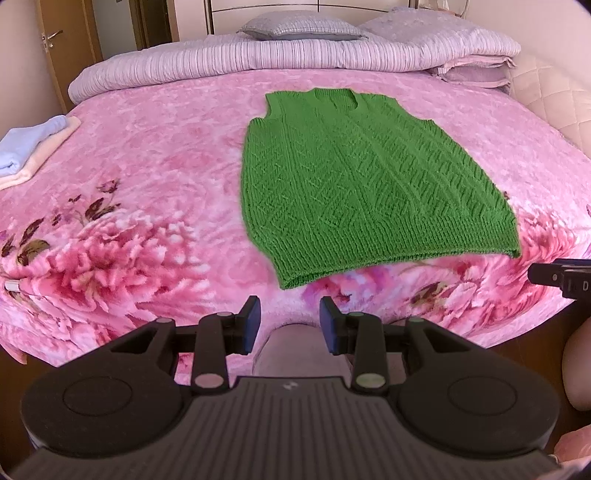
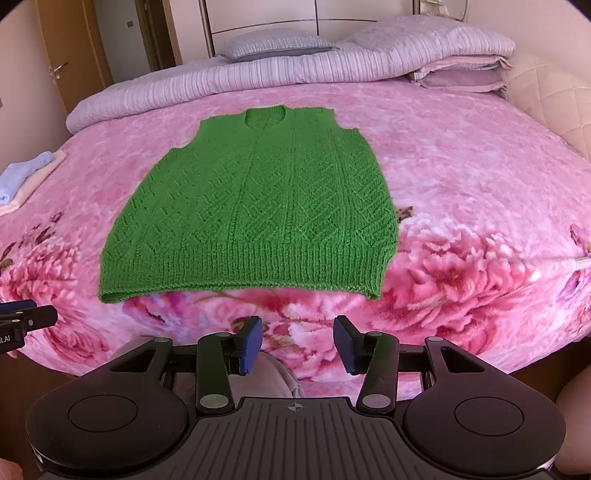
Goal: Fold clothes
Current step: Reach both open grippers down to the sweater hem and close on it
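Observation:
A green knitted sleeveless vest [image 1: 354, 181] [image 2: 258, 206] lies flat on the pink floral blanket [image 1: 147, 177] [image 2: 461, 192], neck towards the pillows, ribbed hem towards me. My left gripper [image 1: 290, 325] hovers open just short of the hem's left corner, nothing between its blue pads. My right gripper [image 2: 297, 345] is open too, held a little before the hem's middle-right part, apart from the cloth. Each gripper's tip shows at the edge of the other's view: the right gripper [image 1: 546, 275], the left gripper [image 2: 33, 317].
A small stack of folded pale clothes [image 1: 29, 147] [image 2: 26, 177] lies at the bed's left edge. Striped bedding and pillows [image 1: 303, 27] [image 2: 424, 48] are piled at the head. A wooden door [image 1: 59, 40] stands back left. A knee shows below the grippers.

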Demonstrator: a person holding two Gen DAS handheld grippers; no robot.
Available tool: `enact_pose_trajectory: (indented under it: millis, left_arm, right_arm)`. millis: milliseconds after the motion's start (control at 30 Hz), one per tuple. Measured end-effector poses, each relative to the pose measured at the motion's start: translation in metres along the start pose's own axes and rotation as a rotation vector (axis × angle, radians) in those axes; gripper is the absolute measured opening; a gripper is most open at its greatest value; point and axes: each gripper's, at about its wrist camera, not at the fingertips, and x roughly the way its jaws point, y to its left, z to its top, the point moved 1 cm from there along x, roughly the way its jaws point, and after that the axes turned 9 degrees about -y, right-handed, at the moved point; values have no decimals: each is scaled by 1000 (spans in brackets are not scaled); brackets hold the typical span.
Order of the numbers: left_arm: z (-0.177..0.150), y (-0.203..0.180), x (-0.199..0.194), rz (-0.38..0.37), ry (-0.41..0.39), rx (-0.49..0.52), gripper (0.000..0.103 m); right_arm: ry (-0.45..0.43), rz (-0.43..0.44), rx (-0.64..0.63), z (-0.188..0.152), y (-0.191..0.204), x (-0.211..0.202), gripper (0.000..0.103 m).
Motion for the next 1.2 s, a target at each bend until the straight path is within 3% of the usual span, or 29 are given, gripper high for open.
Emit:
enact_pose_trajectory:
  millis: [367,633,967,1100,1200]
  left_arm:
    - [-2,2,19,8,38,-16,31]
    - [0,13,43,1,51,-49,31]
    - [30,15,78,-125,-49,-22,30]
    - [45,13,106,-166,-54,10,30]
    - [51,11,138,-179,-8,43,30]
  right_arm:
    - [42,3,21,-2,-7,18,47]
    - [84,-13,56,-5,-35,45,47]
    - [-33,92,64,25,-81,67,47]
    - [-83,161,0,40,-86,84,47]
    - [19,165,-45,43,-88,117,47]
